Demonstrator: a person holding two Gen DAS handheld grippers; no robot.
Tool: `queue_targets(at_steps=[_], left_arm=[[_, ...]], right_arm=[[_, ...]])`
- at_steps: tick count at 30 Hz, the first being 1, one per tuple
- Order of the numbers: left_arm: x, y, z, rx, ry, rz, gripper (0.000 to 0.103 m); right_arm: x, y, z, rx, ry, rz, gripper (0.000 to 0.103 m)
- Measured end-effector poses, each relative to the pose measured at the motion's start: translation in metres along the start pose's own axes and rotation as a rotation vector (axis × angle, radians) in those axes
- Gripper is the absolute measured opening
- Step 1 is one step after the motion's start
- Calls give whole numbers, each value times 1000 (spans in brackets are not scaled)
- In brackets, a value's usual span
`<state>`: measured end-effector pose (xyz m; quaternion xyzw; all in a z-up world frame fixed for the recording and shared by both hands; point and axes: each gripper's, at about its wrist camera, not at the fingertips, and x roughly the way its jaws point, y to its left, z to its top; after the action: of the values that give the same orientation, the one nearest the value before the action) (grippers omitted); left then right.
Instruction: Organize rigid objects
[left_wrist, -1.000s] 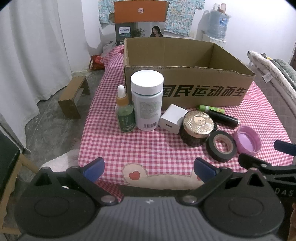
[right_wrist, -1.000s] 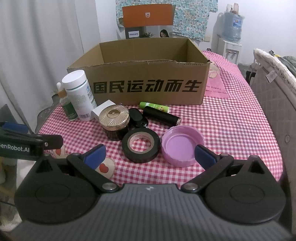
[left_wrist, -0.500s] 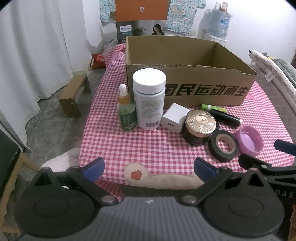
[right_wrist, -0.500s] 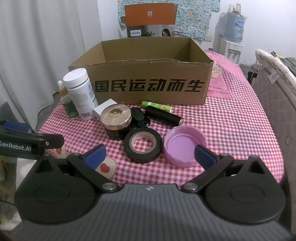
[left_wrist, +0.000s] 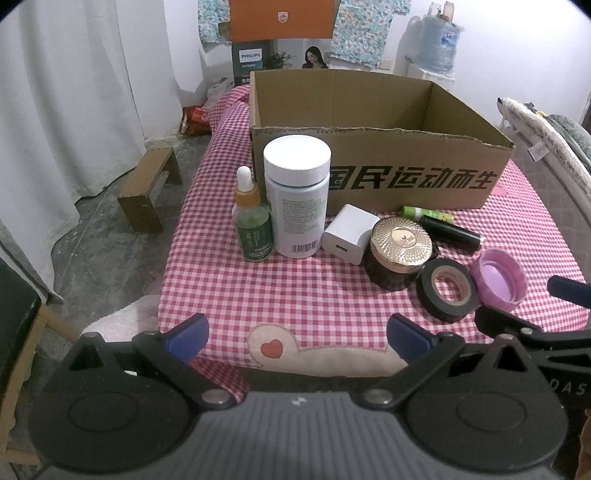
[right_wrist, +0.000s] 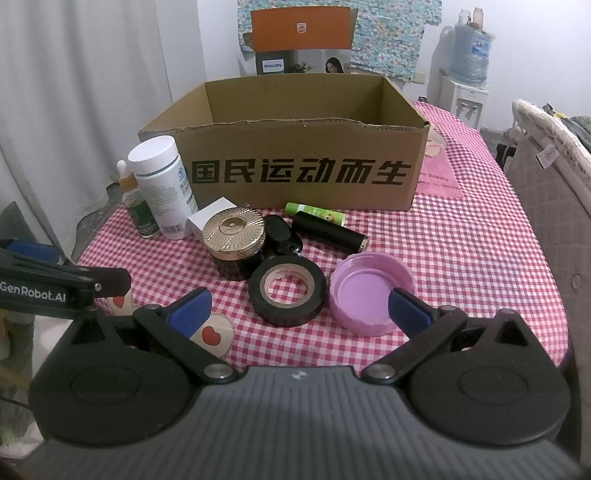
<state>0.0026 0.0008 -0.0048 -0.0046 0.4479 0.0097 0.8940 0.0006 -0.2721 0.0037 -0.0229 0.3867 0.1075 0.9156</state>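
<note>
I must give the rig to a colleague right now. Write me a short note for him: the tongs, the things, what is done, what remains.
Left tongs: open, holding nothing, at the near table edge.
Right tongs: open, holding nothing, just before the tape and pink lid.
Box: no items seen inside, though its floor is partly hidden.
In front of it on the cloth: dropper, white bottle, charger, gold jar, black tube, green tube.
Done: nothing seen packed. Left: all items.

A dim room with white walls

A white curtain (left_wrist: 62, 110) hangs left of the checked table (left_wrist: 295, 295); a wooden stool (left_wrist: 147, 192) stands on the grey floor (left_wrist: 99, 251) beside it.
</note>
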Motion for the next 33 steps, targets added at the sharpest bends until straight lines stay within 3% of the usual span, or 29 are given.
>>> queue_targets(at_steps=[15,23,29,33], left_arm=[[12,-6,8,16,20,-3,103],[24,-18,14,64,16,-41,103],[20,-34,21,145,-53,-168,103],[21,-53,27,225,-89,-328,103]], right_arm=[[7,-2,5,5,2,-2,102],[11,-13,3,32,-1,-8,102],[5,-38,9,54,-48,-43,102],[7,-62,12,77,-43,-77,102]])
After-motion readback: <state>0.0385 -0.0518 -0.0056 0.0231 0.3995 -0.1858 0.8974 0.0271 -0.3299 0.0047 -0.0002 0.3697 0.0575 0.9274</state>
